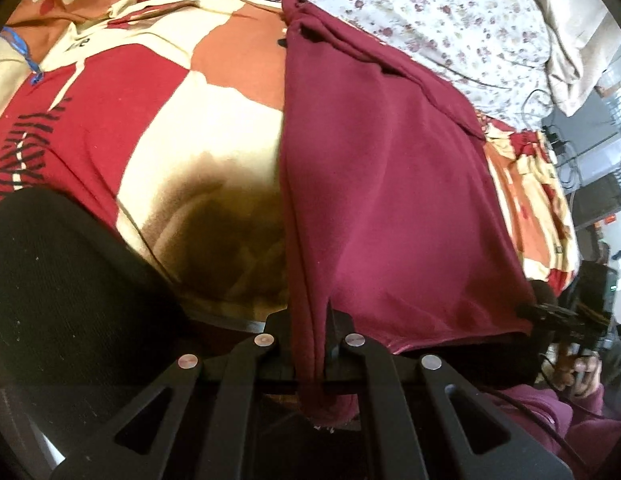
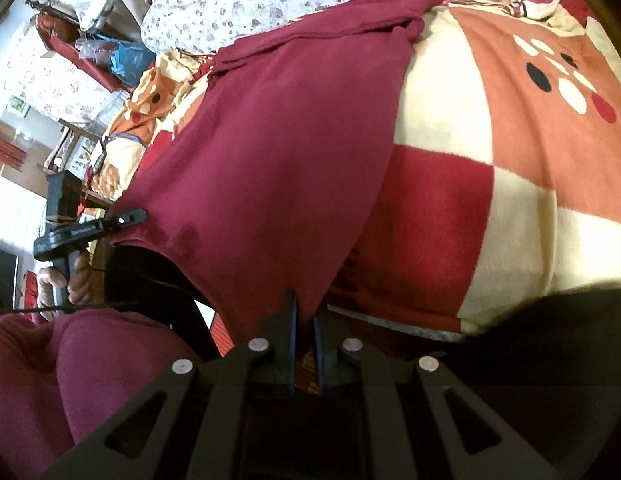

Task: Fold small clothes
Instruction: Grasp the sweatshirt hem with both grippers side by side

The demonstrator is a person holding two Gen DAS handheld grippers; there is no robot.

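Note:
A maroon garment [image 1: 390,184] hangs stretched between both grippers over the bed; it also shows in the right wrist view [image 2: 278,152]. My left gripper [image 1: 308,320] is shut on one near corner, with bunched cloth hanging down between its fingers. My right gripper [image 2: 304,312] is shut on the other near corner. Each gripper shows in the other's view, the right one [image 1: 550,312] and the left one [image 2: 126,218], both pinching the garment's near hem. The garment's far end lies on the blanket.
A red, cream and orange patterned blanket [image 1: 158,92] covers the bed, with a floral sheet [image 1: 430,8] beyond it. A black chair back [image 1: 62,288] is near me. The person's maroon sleeve [image 2: 90,368] is at lower left. Room furniture [image 2: 50,100] stands at the side.

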